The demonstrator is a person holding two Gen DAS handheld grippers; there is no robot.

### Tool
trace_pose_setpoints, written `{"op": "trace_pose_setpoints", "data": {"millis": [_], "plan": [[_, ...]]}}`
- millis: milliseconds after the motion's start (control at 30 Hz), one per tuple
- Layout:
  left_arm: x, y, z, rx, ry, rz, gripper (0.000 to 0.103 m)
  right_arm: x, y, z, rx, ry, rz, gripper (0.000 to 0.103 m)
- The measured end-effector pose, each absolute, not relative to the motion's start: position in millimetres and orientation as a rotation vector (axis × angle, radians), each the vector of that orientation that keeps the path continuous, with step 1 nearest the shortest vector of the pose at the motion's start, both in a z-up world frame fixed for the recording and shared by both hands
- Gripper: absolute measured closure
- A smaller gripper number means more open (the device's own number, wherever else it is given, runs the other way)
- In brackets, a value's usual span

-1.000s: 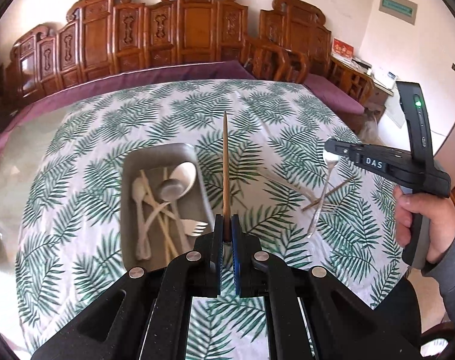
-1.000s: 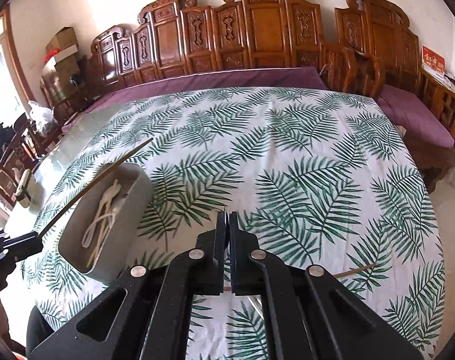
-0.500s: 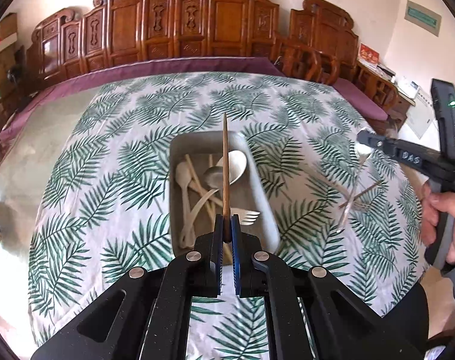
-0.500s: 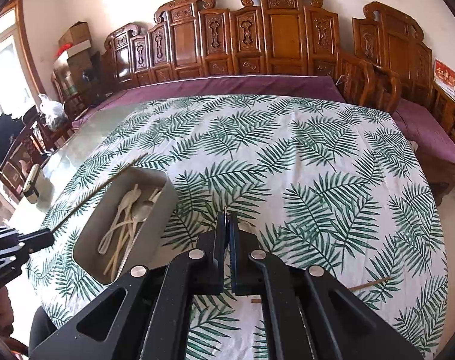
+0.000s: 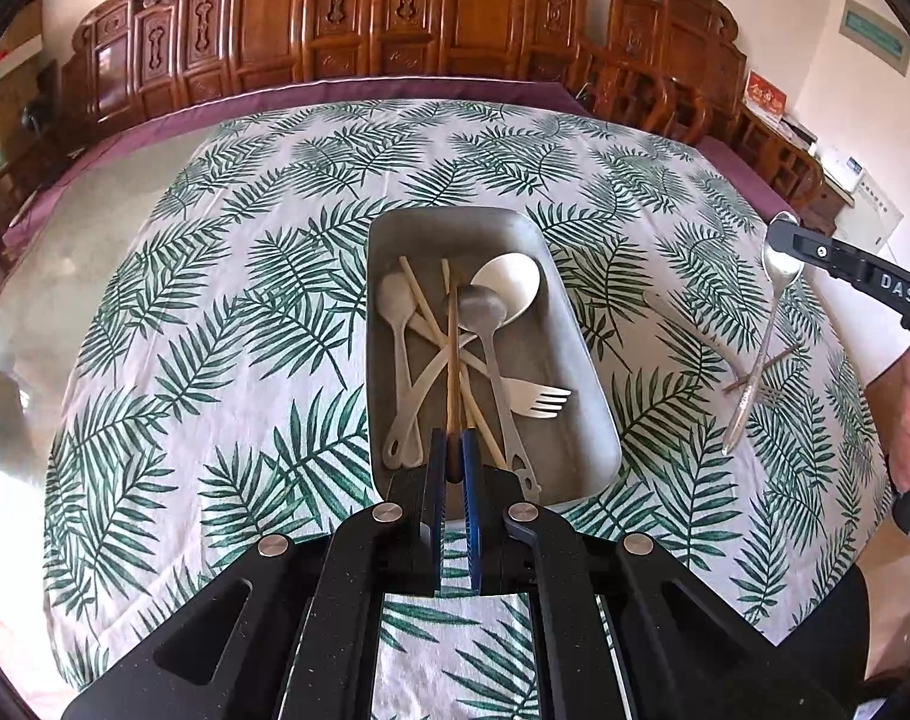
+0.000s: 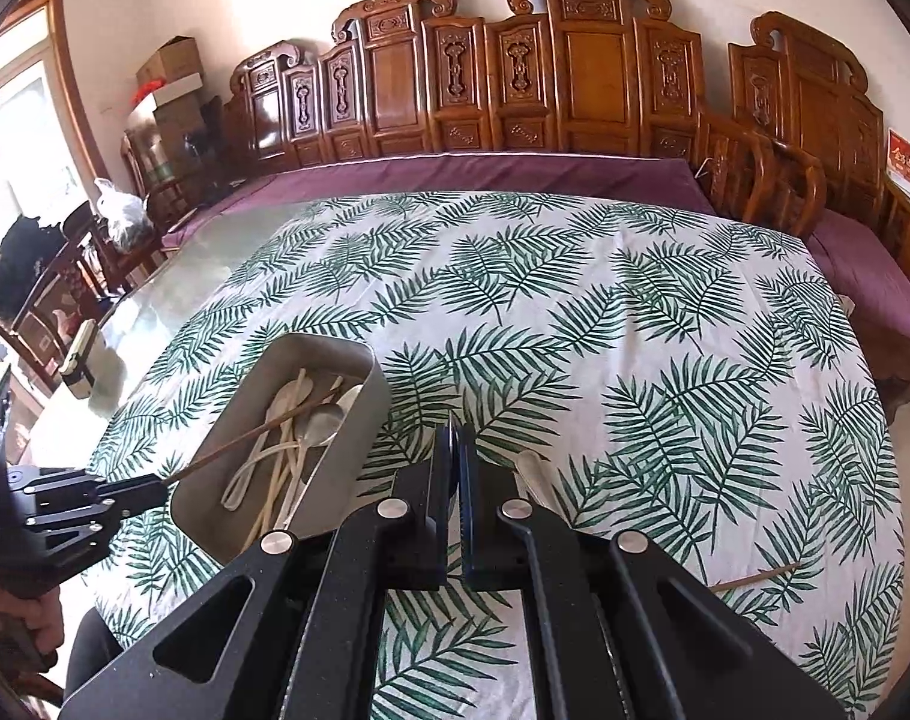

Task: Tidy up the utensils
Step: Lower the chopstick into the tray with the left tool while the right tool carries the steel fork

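The desk [image 5: 173, 312] carries the grey tray [image 5: 581, 360] where utensils collect. My left gripper [image 5: 453, 462] pinches a brown chopstick [image 5: 452, 372] low over it, ready to drop. My right gripper [image 6: 455, 456] is closed, empty; a metal spoon [image 5: 761, 348] waits right.

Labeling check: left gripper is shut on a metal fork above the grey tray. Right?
Not a fork. The left gripper is shut on a brown wooden chopstick above the grey tray; the left wrist view shows it.
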State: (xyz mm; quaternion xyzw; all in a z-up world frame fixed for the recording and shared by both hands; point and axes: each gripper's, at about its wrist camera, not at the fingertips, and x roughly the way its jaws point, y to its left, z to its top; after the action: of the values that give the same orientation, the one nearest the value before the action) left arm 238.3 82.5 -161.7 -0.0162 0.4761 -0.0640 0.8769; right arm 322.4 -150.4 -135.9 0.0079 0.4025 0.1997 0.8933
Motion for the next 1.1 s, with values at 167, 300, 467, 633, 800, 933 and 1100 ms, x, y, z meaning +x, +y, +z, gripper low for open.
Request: {"op": "trace_pose_setpoints", "data": {"millis": [167, 300, 467, 633, 800, 933, 1100], "plan": [[247, 82, -168, -0.036, 1.005, -0.132, 0.099, 321, -141, -133, 0.005, 0.832, 0.438, 0.1], [251, 82, -176, -0.04, 1.019, -0.137, 0.099, 322, -132, -128, -0.004, 0.828, 0.457, 0.1], [254, 83, -185, -0.046, 1.037, -0.143, 0.099, 326, -117, -124, -0.012, 0.827, 0.488, 0.099], [254, 88, -181, -0.064, 1.029, -0.146, 0.09, 329, -99, -119, -0.024, 0.82, 0.526, 0.1], [251, 93, -168, -0.07, 0.996, -0.144, 0.084, 335, -82, -115, -0.036, 0.811, 0.557, 0.099], [248, 101, -156, -0.076, 0.968, -0.134, 0.077, 342, -62, -117, -0.058, 0.815, 0.582, 0.099], [245, 115, -145, -0.083, 0.944, -0.114, 0.074, 351, -35, -127, -0.1, 0.834, 0.607, 0.1]]}}
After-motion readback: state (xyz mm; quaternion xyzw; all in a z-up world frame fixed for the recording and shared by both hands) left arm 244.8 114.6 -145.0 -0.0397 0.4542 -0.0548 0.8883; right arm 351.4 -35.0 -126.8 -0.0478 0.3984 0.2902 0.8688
